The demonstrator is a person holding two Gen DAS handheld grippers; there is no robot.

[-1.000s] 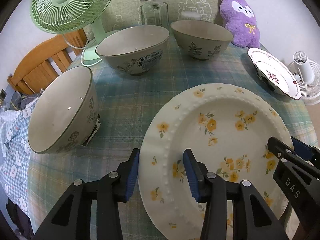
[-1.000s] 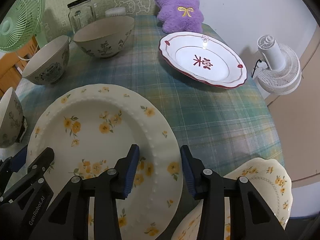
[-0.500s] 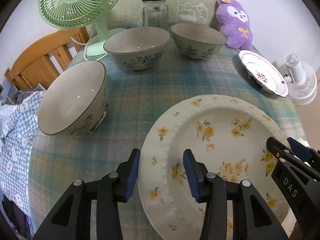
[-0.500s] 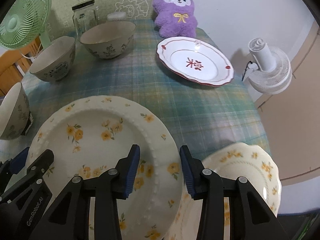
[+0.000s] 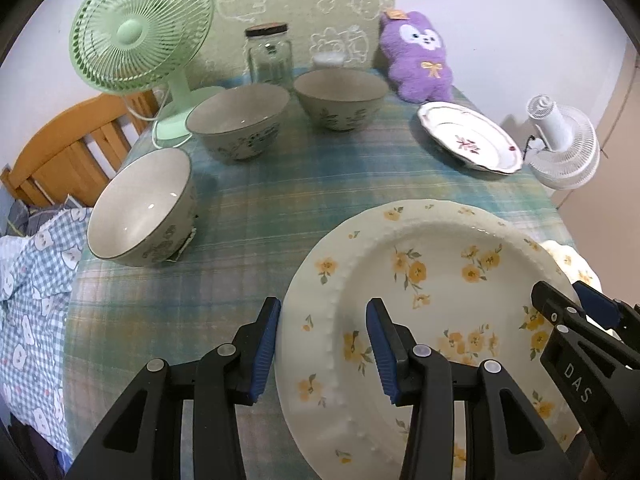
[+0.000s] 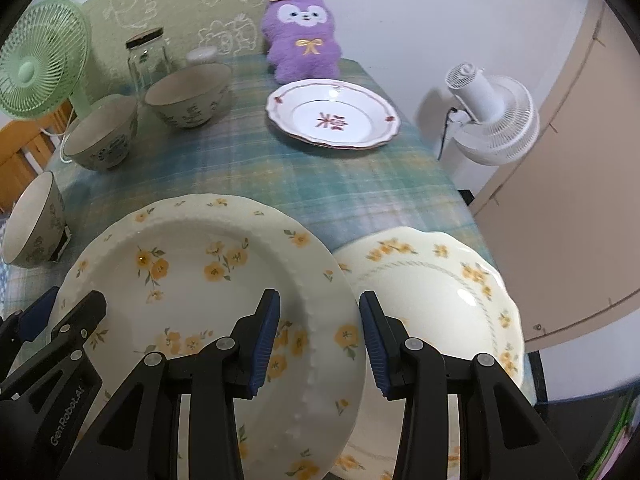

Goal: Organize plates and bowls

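- Presently, the flowered plate [image 5: 420, 280] is gripped at opposite rims by the left claw [image 5: 323, 344] and right claw [image 6: 318, 336].
- It is held above the counter [image 5: 280, 184], partly over a scalloped plate [image 6: 440, 280].

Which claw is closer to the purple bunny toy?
The right claw. It grips the right rim of the big flowered plate, on the same side of the table as the purple bunny toy. The left claw grips the plate's left rim, farther across.
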